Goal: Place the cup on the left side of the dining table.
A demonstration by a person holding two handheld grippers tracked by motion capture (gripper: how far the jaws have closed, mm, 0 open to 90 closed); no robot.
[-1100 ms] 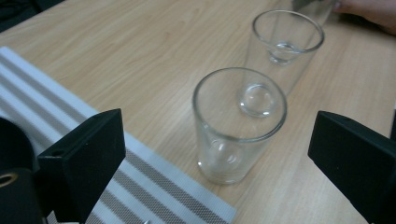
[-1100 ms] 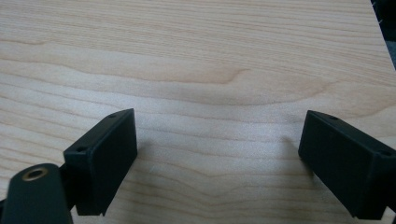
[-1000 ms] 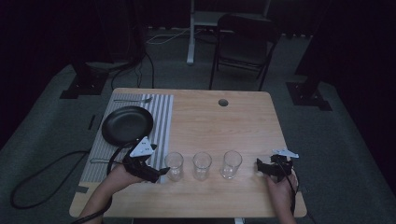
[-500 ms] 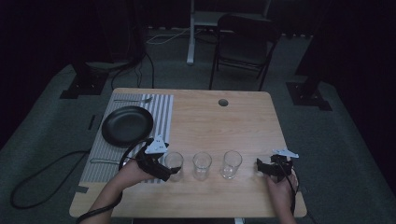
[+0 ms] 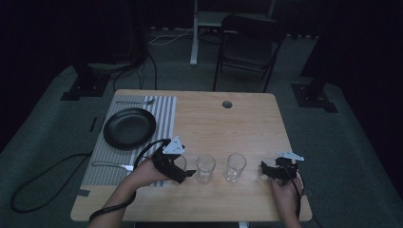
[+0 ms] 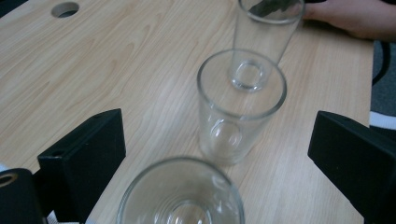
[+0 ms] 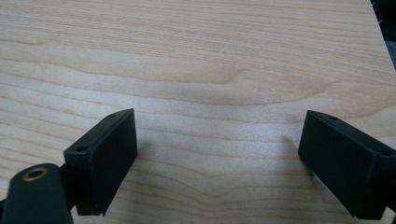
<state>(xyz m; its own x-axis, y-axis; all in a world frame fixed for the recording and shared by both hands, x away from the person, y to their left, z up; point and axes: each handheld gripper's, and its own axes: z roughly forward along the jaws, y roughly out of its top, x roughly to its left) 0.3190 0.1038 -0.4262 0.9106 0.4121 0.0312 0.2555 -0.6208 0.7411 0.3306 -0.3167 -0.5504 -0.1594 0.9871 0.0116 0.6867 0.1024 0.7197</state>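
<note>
Clear glass [image 6: 180, 196] between wide-spread jaws of the left tool [image 6: 219, 154], untouched.

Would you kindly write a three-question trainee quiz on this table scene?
1. True or false: the left gripper is open around the nearest glass.
2. Which thing lies on the striped mat? A: black plate; B: bowl; C: bottle.
3. Fill in: between the right gripper's jaws lies bare ____.

Key: 1 true; 2 A; 3 table.
</note>
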